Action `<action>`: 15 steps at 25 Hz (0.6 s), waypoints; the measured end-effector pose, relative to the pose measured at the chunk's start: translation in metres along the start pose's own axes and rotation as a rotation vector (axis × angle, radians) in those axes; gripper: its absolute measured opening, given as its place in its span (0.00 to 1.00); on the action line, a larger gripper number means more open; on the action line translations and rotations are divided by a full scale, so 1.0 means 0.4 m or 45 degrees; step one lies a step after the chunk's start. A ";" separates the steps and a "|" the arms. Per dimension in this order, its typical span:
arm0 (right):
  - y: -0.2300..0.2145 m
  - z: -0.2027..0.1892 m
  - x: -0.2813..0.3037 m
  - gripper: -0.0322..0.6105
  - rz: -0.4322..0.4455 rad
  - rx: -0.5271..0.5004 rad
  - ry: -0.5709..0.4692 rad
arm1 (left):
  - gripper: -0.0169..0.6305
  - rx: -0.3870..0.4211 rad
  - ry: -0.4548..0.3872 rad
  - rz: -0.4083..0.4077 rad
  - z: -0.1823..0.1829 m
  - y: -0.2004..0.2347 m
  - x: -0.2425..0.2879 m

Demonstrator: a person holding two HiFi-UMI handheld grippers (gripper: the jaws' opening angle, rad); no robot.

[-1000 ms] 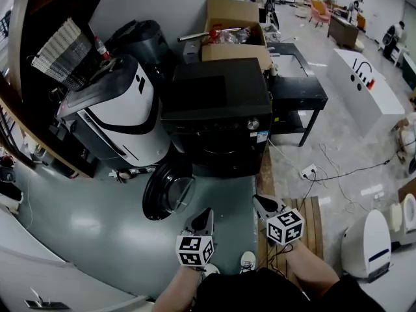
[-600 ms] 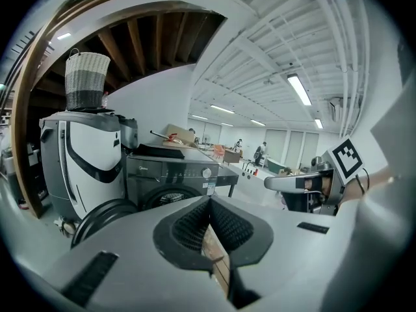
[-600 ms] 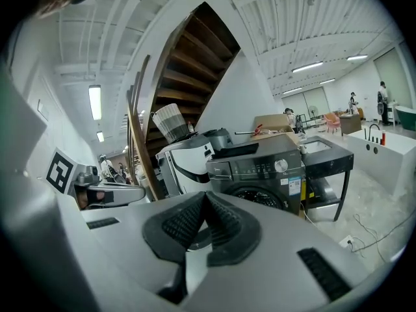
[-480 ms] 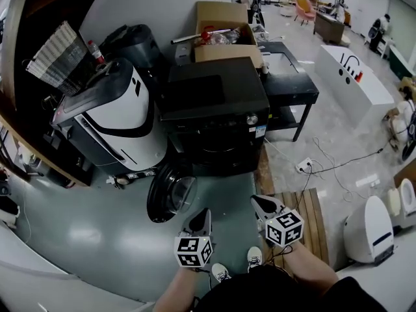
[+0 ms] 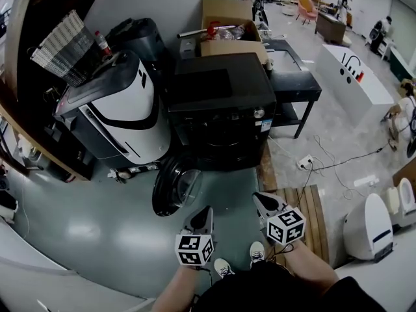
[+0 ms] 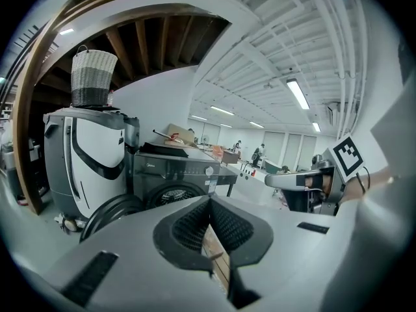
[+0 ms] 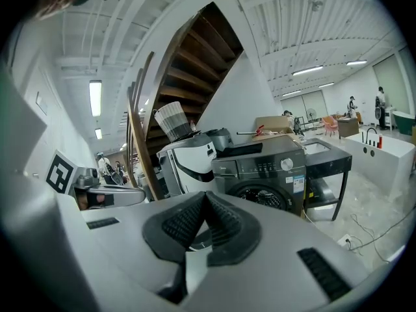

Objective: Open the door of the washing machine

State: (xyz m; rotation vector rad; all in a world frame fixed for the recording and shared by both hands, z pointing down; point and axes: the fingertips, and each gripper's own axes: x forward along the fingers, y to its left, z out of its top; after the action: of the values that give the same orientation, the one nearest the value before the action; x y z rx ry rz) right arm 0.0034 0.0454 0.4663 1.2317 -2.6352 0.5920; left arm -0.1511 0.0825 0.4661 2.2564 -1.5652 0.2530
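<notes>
Bare grey floor (image 5: 97, 229) spreads across the lower left. At centre the round door (image 5: 174, 187) stands swung open off the front of the washing machine (image 5: 224, 103). The cardboard box (image 5: 227, 44) above holds clutter. Bottom centre, the left gripper (image 5: 206, 211) and right gripper (image 5: 259, 199) are clamped together, holding nothing.

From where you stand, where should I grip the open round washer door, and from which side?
Take the door by its dark outer rim at the free edge nearest you, opposite the hinge on the washing machine. Come straight in with the left gripper, the closer one, jaws opened first to straddle the rim; the domed glass probably gives no pinch.
</notes>
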 end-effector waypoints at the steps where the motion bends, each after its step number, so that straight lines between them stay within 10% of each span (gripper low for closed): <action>1: 0.005 0.000 0.000 0.08 -0.001 -0.002 0.000 | 0.05 0.002 -0.002 -0.002 0.001 0.002 -0.004; 15: 0.006 -0.005 0.014 0.08 0.004 -0.005 0.012 | 0.05 0.003 -0.012 0.003 0.008 0.012 -0.003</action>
State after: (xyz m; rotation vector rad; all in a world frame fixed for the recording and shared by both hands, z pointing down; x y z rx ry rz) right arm -0.0020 0.0435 0.4692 1.2206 -2.6304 0.5910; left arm -0.1562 0.0810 0.4637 2.2608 -1.5731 0.2455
